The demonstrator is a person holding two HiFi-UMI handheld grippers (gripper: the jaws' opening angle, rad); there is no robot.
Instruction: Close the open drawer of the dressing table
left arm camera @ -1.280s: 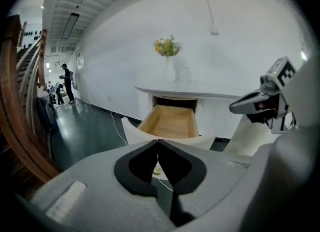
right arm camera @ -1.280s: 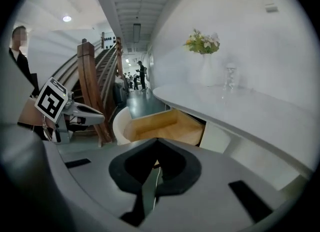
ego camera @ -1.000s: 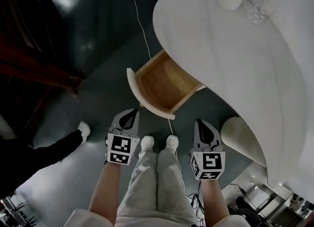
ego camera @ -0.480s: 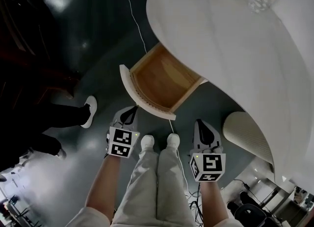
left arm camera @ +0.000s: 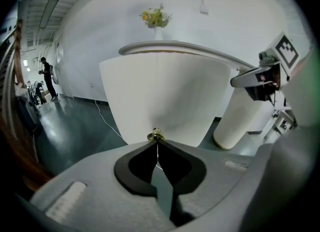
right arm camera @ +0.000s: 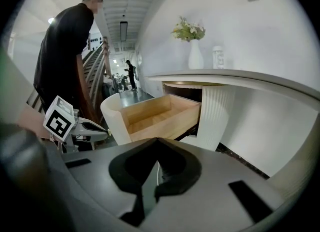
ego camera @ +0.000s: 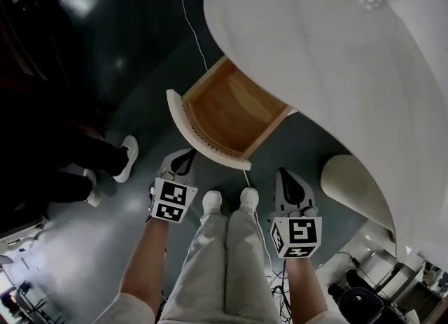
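The dressing table (ego camera: 315, 57) has a curved white top. Its drawer (ego camera: 234, 113) stands pulled out, showing a bare wooden inside and a curved white front (left arm camera: 165, 95) with a small brass knob (left arm camera: 156, 136). My left gripper (ego camera: 185, 157) is shut with nothing in it, just short of that front. In the left gripper view its tips (left arm camera: 157, 142) sit right below the knob; touching or not, I cannot tell. My right gripper (ego camera: 283, 174) hangs shut and empty, to the right of the drawer (right arm camera: 155, 118), level with its front.
A ribbed white cylinder (ego camera: 353, 189) stands on the floor at right. A thin cable (ego camera: 189, 15) runs across the dark floor. A bystander in black (right arm camera: 70, 40) stands at left, shoes (ego camera: 126, 158) near the drawer front. A vase with flowers (right arm camera: 196, 53) stands on the top.
The bystander's feet have stepped in closer at the left. My left gripper has edged slightly toward the drawer front. The drawer stands as far out as before.
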